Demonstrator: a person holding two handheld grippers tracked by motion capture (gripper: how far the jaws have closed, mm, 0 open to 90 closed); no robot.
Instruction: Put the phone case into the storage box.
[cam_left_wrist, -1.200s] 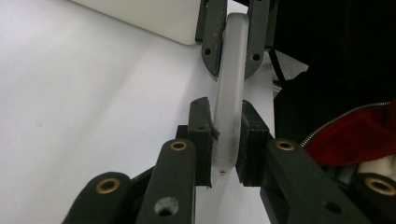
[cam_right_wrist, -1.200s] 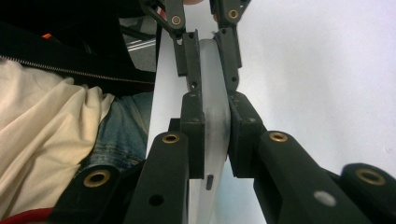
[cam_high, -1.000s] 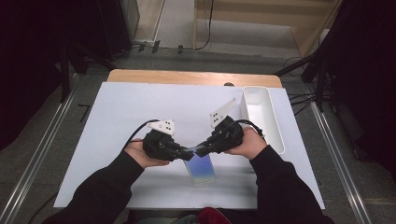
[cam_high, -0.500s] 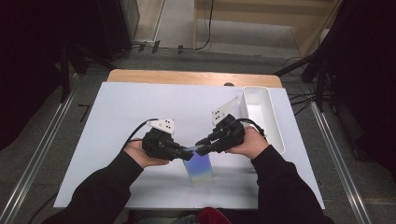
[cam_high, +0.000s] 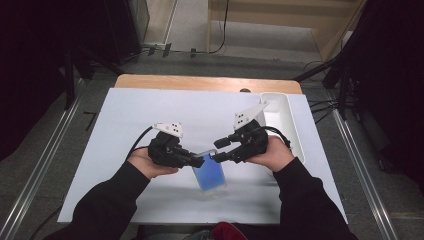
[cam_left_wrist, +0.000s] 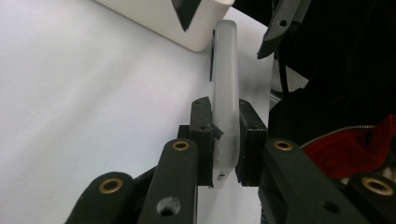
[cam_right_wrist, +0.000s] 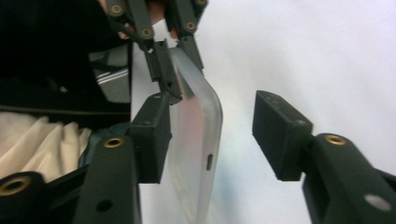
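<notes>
A phone in a frosted clear case (cam_high: 210, 175), its screen glowing blue, is held edge-up just above the white table (cam_high: 125, 125). My left gripper (cam_high: 200, 161) is shut on one end of it; in the left gripper view both pads clamp the case (cam_left_wrist: 225, 93) at my left gripper (cam_left_wrist: 226, 140). My right gripper (cam_high: 218, 150) faces it from the other side and its jaws have just been opening. In the right gripper view the case (cam_right_wrist: 196, 140) stands between the jaws of my right gripper (cam_right_wrist: 217, 135), close against one pad and well apart from the other.
A white rectangular tray (cam_high: 280, 107) stands at the table's right side, just beyond the right hand; its corner (cam_left_wrist: 163, 18) shows behind the phone. A wooden strip (cam_high: 200, 82) runs along the far table edge. Both forearms in black sleeves come in from the bottom.
The right gripper's jaws have spread apart from the phone. Both hands and the phone stay in nearly the same place.
</notes>
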